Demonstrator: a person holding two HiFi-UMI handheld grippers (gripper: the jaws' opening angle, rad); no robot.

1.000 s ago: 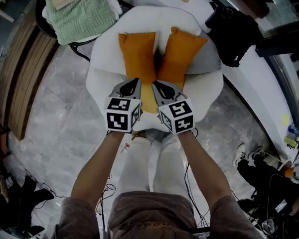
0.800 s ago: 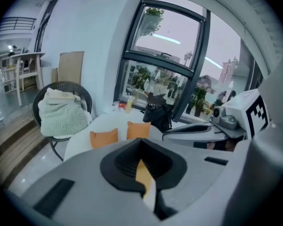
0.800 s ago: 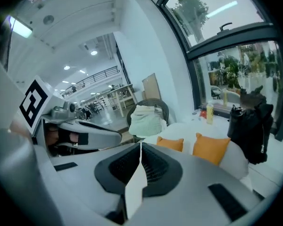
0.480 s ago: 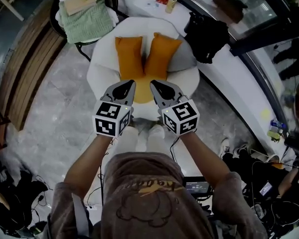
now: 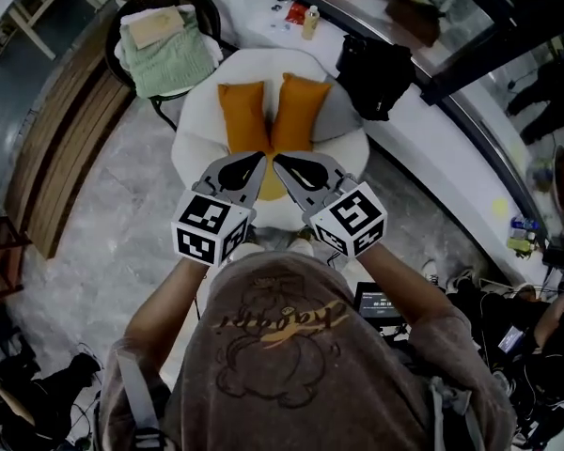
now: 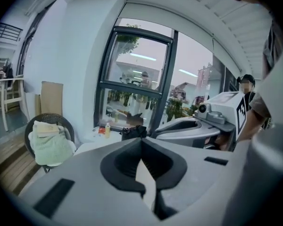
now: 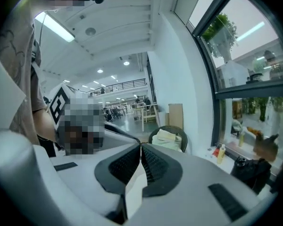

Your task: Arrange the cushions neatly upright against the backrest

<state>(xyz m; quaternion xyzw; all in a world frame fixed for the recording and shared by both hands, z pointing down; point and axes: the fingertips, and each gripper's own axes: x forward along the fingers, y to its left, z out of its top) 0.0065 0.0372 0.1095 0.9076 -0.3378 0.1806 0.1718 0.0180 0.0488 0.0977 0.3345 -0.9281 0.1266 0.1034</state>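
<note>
Upper centre of head view, left cushion [image 5: 242, 118] and right cushion [image 5: 297, 113], orange, upright, touching, against white armchair [image 5: 195, 134] backrest, left gripper [image 5: 260, 156] and right gripper [image 5: 276, 159] mid-frame, jaws fully closed, empty

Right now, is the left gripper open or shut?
Shut. In its own view the left gripper has its jaws meeting at the tips, with nothing between them.

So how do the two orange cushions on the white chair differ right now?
The left cushion stands fairly straight, while the right cushion tilts, its top leaning away to the right. The right cushion has a grey pad beside it, while the left cushion has only the white chair around it. Both are orange, similar in size, propped against the chair's back, and close together lower down.
</note>
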